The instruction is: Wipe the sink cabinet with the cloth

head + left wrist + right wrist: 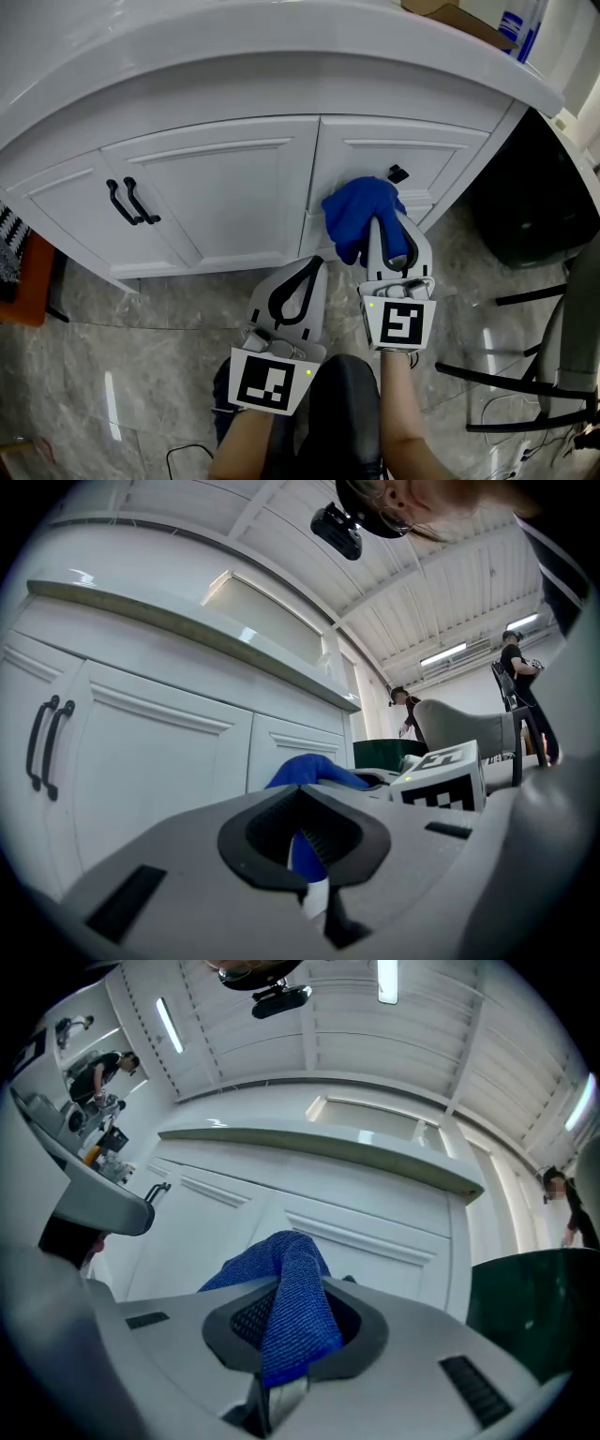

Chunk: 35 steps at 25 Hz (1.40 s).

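Where the blue cloth (361, 217) bunches before the white sink cabinet (225, 192), below a small black knob (397, 173), it covers the tips of the right gripper (388, 240), which is clamped on it. Whether the cloth touches the cabinet is unclear. The left gripper (310, 266) hangs beside, jaws together, empty.

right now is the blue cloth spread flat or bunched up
Bunched: the blue cloth is a crumpled wad pinched in the shut right tool, not spread flat.

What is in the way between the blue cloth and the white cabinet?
Nothing that shows. The right gripper pinches the cloth right up by the cabinet front.
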Each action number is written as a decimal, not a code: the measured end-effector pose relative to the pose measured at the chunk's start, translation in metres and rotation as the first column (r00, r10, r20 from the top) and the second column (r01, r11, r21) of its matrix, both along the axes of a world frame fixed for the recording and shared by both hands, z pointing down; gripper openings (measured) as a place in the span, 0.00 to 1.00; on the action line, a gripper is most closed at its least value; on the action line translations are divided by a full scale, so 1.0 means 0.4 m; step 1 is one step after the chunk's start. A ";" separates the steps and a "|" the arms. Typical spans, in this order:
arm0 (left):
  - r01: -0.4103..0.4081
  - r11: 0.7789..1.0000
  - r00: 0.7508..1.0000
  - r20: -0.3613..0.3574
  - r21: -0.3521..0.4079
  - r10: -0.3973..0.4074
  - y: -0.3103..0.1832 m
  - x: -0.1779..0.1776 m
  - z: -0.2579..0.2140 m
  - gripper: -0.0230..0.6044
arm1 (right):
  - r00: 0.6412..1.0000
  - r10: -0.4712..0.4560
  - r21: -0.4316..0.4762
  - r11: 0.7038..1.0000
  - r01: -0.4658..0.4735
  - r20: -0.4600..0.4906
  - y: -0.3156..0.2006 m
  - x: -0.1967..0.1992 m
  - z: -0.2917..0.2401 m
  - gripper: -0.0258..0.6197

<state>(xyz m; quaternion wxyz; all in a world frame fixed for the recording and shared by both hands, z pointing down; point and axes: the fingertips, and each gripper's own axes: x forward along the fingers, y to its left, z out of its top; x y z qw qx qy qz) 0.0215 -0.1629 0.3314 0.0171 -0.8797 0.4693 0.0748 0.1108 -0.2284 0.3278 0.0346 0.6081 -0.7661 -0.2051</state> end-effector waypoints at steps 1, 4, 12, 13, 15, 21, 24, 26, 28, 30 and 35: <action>-0.001 1.000 1.000 -0.001 0.000 0.001 0.002 0.001 -0.001 0.04 | 1.000 -0.024 -0.004 1.000 0.024 0.000 -0.007 -0.025 -0.001 0.13; -0.001 1.000 1.000 -0.006 -0.002 0.001 0.004 -0.003 -0.002 0.04 | 0.997 -0.071 -0.020 0.997 0.071 0.020 -0.024 -0.074 -0.002 0.13; 0.003 1.000 1.000 -0.013 -0.005 -0.003 0.006 -0.013 -0.004 0.04 | 0.982 -0.180 -0.098 0.978 0.184 0.052 -0.071 -0.165 0.050 0.13; 0.002 1.000 1.000 -0.014 -0.004 -0.002 0.006 -0.013 -0.005 0.04 | 0.982 -0.183 -0.101 0.977 0.187 0.046 -0.080 -0.166 0.056 0.13; -0.001 1.000 1.000 -0.013 -0.003 0.001 0.007 -0.013 -0.005 0.04 | 0.983 -0.185 -0.096 0.978 0.185 0.018 -0.091 -0.159 0.059 0.13; -0.007 1.000 1.000 -0.015 0.000 0.007 0.011 -0.012 -0.007 0.04 | 0.996 -0.059 -0.115 0.991 0.066 0.061 -0.125 -0.021 0.064 0.13; -0.008 1.000 1.000 -0.013 -0.002 0.008 0.012 -0.015 -0.004 0.04 | 0.998 -0.043 -0.120 0.992 0.048 0.041 -0.130 0.009 0.071 0.13; -0.010 1.000 1.000 -0.013 0.001 0.010 0.011 -0.013 -0.003 0.04 | 0.999 -0.044 -0.118 0.992 0.045 0.009 -0.130 0.012 0.077 0.13; -0.013 1.000 1.000 -0.017 0.000 0.013 0.012 -0.011 -0.004 0.04 | 0.999 -0.045 -0.116 0.992 0.043 -0.013 -0.129 0.019 0.081 0.13; -0.013 1.000 1.000 -0.017 -0.002 0.013 0.011 -0.014 -0.004 0.04 | 0.999 -0.046 -0.114 0.992 0.043 -0.020 -0.131 0.024 0.086 0.13; -0.008 1.000 1.000 -0.022 0.001 0.008 0.011 -0.030 -0.008 0.04 | 0.998 -0.035 -0.118 0.993 0.028 -0.056 -0.135 0.056 0.108 0.13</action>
